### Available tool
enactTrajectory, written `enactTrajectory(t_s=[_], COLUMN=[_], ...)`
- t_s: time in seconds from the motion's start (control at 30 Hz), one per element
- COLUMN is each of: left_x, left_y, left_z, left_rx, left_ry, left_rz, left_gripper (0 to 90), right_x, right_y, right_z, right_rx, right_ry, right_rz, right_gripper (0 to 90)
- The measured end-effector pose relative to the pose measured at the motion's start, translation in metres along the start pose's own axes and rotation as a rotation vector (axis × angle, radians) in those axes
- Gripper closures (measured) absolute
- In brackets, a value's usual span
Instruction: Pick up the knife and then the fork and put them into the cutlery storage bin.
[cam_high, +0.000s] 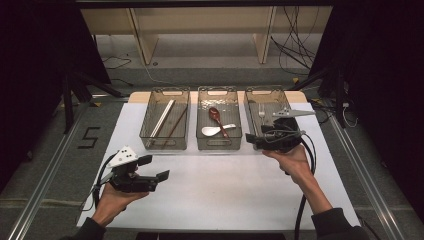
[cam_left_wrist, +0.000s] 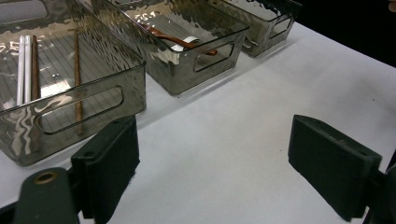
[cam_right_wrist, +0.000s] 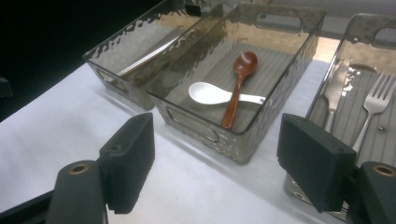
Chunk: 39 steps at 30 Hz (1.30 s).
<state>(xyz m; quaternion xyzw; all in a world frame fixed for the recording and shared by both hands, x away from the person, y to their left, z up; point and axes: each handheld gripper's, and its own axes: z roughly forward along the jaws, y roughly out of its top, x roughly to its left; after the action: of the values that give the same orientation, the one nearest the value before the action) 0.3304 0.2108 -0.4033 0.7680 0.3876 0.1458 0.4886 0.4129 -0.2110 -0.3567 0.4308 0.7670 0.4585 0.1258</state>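
You are holding both grippers with jaws apart and empty, the right gripper (cam_high: 257, 140) hovering just short of the fork bin (cam_right_wrist: 343, 65), brown spoon (cam_right_wrist: 239, 84) ahead-left, left gripper (cam_high: 154, 169) idling, so reaching in risks clipping that bin's near wall.

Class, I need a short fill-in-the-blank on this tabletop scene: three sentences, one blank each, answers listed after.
1. The brown spoon lies across the ______ spoon.
2. The fork lies beside a ______ in the same bin.
3. The left gripper and right gripper both have their fingers ______, holding nothing.

Answers: white; knife; open
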Motion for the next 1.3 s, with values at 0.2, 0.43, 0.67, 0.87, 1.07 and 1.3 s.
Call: enactTrajectory(t_s=[0.2,0.43,0.67,0.87,1.07,1.3], left_x=[0.000,-0.001,-0.003,-0.004,-0.003,-0.003], left_y=[0.000,0.000,0.000,-0.001,-0.001,-0.002], left_z=[0.001,0.000,-0.001,-0.003,-0.003,-0.002], left_rx=[-0.002,-0.001,-0.003,-0.001,-0.001,0.011], left_ry=[-0.001,0.001,-0.005,-0.004,-0.004,-0.008], left_rz=[-0.001,0.004,0.006,0.005,0.003,0.005], left_gripper=[15.7,15.7,15.7,15.7,15.7,15.6], right_x=[0.006,0.015,0.019,0.024,0.027,0.028], right_y=[-0.010,-0.019,-0.030,-0.039,-0.046,-0.056], right_z=[0.000,-0.003,-0.008,-0.011,-0.013,-0.019], right_rx=[-0.014,-0.032,-0.058,-0.061,-0.064,-0.081], right_ry=[0.031,0.047,0.053,0.054,0.058,0.063], right_rz=[0.004,-0.014,-0.017,-0.034,-0.034,-0.032], right_gripper=[27.8,26.6,25.7,25.6,25.2,24.1])
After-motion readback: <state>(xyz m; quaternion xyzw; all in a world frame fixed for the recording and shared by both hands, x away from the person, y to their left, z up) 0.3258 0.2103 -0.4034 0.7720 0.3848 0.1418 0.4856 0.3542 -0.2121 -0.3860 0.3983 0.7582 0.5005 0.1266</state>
